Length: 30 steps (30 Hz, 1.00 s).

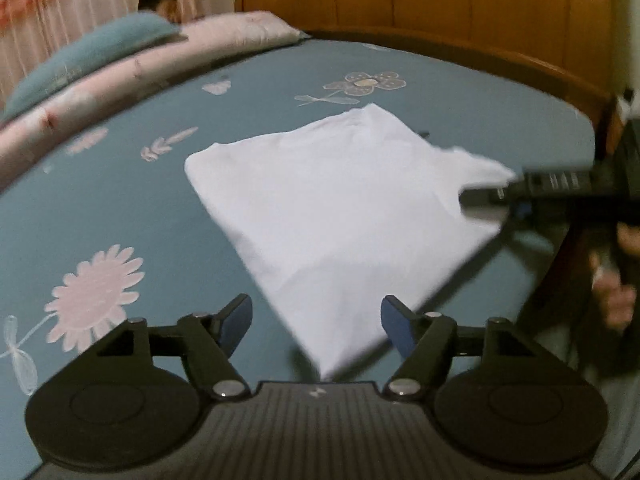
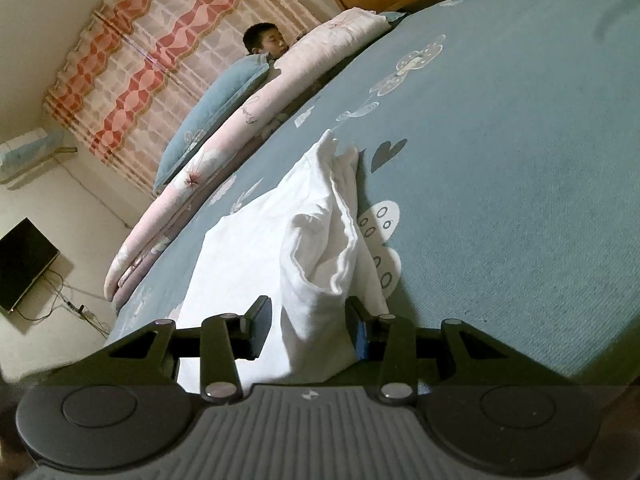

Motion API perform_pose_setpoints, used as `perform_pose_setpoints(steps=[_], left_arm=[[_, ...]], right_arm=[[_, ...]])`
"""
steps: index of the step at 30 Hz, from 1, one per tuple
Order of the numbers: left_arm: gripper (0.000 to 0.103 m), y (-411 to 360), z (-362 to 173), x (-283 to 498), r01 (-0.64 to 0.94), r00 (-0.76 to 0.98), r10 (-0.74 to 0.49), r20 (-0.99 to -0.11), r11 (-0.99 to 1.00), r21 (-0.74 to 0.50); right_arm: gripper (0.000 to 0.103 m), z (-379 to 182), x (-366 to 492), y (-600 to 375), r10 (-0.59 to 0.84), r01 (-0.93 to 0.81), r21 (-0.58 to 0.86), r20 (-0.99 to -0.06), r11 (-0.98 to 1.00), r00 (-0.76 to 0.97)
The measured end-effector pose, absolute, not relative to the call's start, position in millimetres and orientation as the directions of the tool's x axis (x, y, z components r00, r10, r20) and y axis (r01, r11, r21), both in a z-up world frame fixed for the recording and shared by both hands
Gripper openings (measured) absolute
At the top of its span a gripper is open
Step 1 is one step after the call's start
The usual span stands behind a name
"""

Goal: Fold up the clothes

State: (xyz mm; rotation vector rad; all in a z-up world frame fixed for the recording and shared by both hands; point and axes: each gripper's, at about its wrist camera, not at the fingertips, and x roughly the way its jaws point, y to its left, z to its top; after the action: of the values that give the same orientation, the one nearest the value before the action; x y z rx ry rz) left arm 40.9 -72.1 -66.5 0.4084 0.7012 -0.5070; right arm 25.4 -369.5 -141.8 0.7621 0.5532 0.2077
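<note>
— Well, where does the white cotton garment (image 1: 340, 200) lie?

— Flat on the teal bedsheet printed with pale flowers (image 1: 120, 208), folded into a rough rectangle that sits cornerwise in the left wrist view. One corner points toward the left gripper (image 1: 316, 322); the far side lies toward the curved wooden headboard (image 1: 460, 4).

— And that gripper's jaws?

— They stand wide apart above the sheet. The near corner of the garment shows between the blue pads (image 1: 236, 326), but neither pad touches the cloth.

— What of the right gripper (image 2: 308, 326)?

— Its jaws are partly parted with a bunched, raised fold of the white cloth standing between them. The cloth lies against the right-hand pad, while a gap shows at the left-hand one, so the pads do not clamp it. In the left wrist view the same tool reaches in from the right edge and meets the garment's rumpled side, with the person's hand (image 1: 616, 300) blurred behind it.

— Anything else on the bed?

— A rolled pink floral quilt (image 2: 248, 120) runs along the far edge with a teal pillow (image 2: 216, 108) against it. A person's head shows behind these, before a red-and-cream patterned curtain (image 2: 132, 80).
</note>
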Motion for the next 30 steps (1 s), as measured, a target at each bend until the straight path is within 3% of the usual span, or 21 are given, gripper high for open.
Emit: perform_pose_setpoints(steps=[11, 12, 13, 14, 17, 22, 24, 27, 30], left_arm=[[0.073, -116.5, -71.1, 52.5, 0.663, 0.620, -0.406, -0.671, 0.729, 0.172], [0.073, -119.4, -74.8, 55.4, 0.668, 0.614, -0.410, -0.675, 0.725, 0.168], [0.073, -120.9, -78.9, 58.0, 0.670, 0.605, -0.409, -0.683, 0.725, 0.159], [0.073, -121.4, -83.9, 60.9, 0.666, 0.595, -0.399, -0.698, 0.731, 0.149], [0.073, -112.5, -94.0, 67.9, 0.654, 0.556, -0.391, -0.733, 0.751, 0.094], [0.074, -91.7, -74.8, 77.3, 0.643, 0.554, -0.449, -0.701, 0.766, 0.018], [0.079, -86.5, -66.3, 92.6, 0.630, 0.567, -0.478, -0.670, 0.776, -0.020], [0.080, -83.7, -65.4, 121.4, 0.611, 0.578, -0.496, -0.648, 0.790, -0.059], [0.080, -84.1, -87.0, 146.8, 0.590, 0.536, -0.494, -0.684, 0.799, -0.115]], right_arm=[[0.045, -131.5, 12.2, -386.9, 0.325, 0.060, 0.751, -0.354, 0.657, 0.877], [0.033, -132.6, 13.1, -389.3, 0.327, 0.068, 0.760, -0.356, 0.646, 0.875], [0.013, -133.7, 13.9, -391.8, 0.329, 0.076, 0.769, -0.358, 0.635, 0.874], [0.013, -134.9, 14.4, -392.9, 0.324, 0.094, 0.764, -0.377, 0.638, 0.868], [0.013, -140.2, 14.2, -395.1, 0.311, 0.143, 0.751, -0.429, 0.645, 0.848], [0.020, -119.3, 8.6, -400.5, 0.262, 0.140, 0.714, -0.422, 0.686, 0.868], [0.021, -102.6, 9.2, -400.0, 0.238, 0.110, 0.676, -0.401, 0.729, 0.885], [0.024, -82.9, 22.5, -388.9, 0.255, 0.030, 0.608, -0.378, 0.794, 0.890], [0.024, -85.8, 43.6, -369.1, 0.315, -0.052, 0.549, -0.396, 0.834, 0.863]])
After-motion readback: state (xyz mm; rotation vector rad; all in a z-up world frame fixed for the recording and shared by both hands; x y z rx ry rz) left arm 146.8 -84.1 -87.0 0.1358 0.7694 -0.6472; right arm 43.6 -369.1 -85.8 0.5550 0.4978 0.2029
